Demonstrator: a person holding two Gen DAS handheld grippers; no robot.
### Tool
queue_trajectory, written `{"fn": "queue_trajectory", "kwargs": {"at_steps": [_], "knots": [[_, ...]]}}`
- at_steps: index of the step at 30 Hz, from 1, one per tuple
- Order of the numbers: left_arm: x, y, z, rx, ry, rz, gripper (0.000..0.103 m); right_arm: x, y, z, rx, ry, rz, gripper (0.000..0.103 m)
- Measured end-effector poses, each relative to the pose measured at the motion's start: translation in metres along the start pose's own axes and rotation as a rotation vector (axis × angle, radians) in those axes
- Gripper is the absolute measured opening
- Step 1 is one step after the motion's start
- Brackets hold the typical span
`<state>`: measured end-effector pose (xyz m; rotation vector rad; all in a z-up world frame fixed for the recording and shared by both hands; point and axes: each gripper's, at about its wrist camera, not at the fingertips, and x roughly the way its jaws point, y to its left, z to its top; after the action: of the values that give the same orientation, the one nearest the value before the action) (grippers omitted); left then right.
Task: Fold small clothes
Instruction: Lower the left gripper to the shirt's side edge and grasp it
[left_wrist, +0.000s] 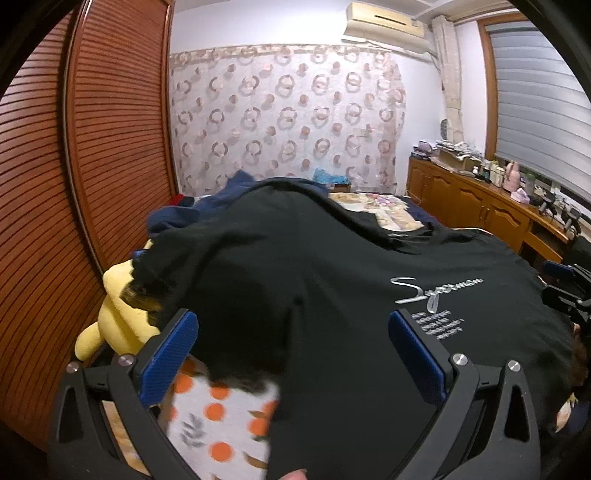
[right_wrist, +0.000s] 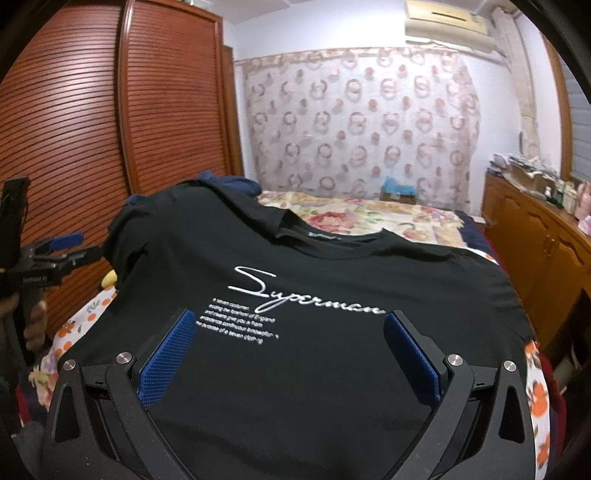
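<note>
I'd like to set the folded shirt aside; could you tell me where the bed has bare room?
Free: the floral bedspread beyond the black T-shirt, toward the curtain. Crowded: the wardrobe side, with navy clothes and a yellow plush toy.

The black T-shirt (right_wrist: 332, 369) bears white script "Superman"; smaller lines beneath are illegible.
</note>
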<state>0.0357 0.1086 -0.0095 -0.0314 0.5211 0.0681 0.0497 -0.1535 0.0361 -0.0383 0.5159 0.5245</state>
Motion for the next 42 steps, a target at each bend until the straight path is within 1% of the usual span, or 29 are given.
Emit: {"fn": "queue_trajectory", "kwargs": {"at_steps": [5,9,12,14,16,18,19,20,21,23,29,33,34,35,36,37,39,41,42], "knots": [[0.013,0.027,0.012,-0.001,0.024,0.038,0.103,0.024,0.000,0.017,-0.041,0.022,0.031,0.103],[0.029,0.054,0.021,-0.014,0.056,0.075,0.103,0.046,0.001,0.025,-0.079,0.046,0.052,0.103],[0.036,0.068,0.025,-0.037,0.065,0.074,0.103,0.062,-0.001,0.025,-0.084,0.072,0.062,0.103],[0.040,0.077,0.027,-0.064,0.063,0.049,0.102,0.075,-0.004,0.025,-0.070,0.094,0.077,0.103],[0.044,0.087,0.030,-0.094,0.066,0.027,0.098,0.085,-0.006,0.027,-0.061,0.113,0.090,0.103],[0.050,0.096,0.033,-0.111,0.076,0.018,0.091,0.094,-0.007,0.029,-0.057,0.130,0.099,0.103],[0.053,0.100,0.034,-0.116,0.084,0.012,0.084,0.097,-0.007,0.031,-0.056,0.134,0.103,0.103],[0.056,0.103,0.035,-0.122,0.091,0.005,0.079,0.101,-0.008,0.034,-0.053,0.138,0.106,0.103],[0.058,0.106,0.035,-0.127,0.095,0.001,0.078,0.105,-0.009,0.038,-0.046,0.141,0.113,0.103],[0.062,0.112,0.040,-0.130,0.114,-0.008,0.064,0.110,-0.011,0.045,-0.037,0.144,0.123,0.103],[0.079,0.129,0.040,-0.111,0.165,0.050,0.063,0.134,-0.016,0.062,-0.031,0.171,0.147,0.103],[0.083,0.128,0.038,-0.076,0.182,0.044,0.063,0.144,-0.018,0.066,-0.032,0.193,0.155,0.103],[0.084,0.127,0.037,-0.067,0.192,0.040,0.059,0.147,-0.019,0.067,-0.029,0.197,0.156,0.103],[0.086,0.126,0.036,-0.061,0.198,0.039,0.050,0.150,-0.020,0.067,-0.024,0.203,0.158,0.103],[0.088,0.126,0.035,-0.059,0.210,0.038,0.046,0.152,-0.021,0.068,-0.019,0.208,0.160,0.103],[0.090,0.127,0.035,-0.062,0.216,0.034,0.039,0.154,-0.022,0.068,-0.016,0.211,0.161,0.103],[0.091,0.126,0.031,-0.070,0.224,0.030,0.031,0.159,-0.023,0.069,-0.015,0.217,0.159,0.103],[0.090,0.127,0.030,-0.074,0.226,0.034,0.013,0.159,-0.024,0.068,-0.017,0.218,0.157,0.103],[0.087,0.127,0.029,-0.083,0.223,0.041,0.010,0.159,-0.024,0.068,-0.017,0.217,0.157,0.103]]}}
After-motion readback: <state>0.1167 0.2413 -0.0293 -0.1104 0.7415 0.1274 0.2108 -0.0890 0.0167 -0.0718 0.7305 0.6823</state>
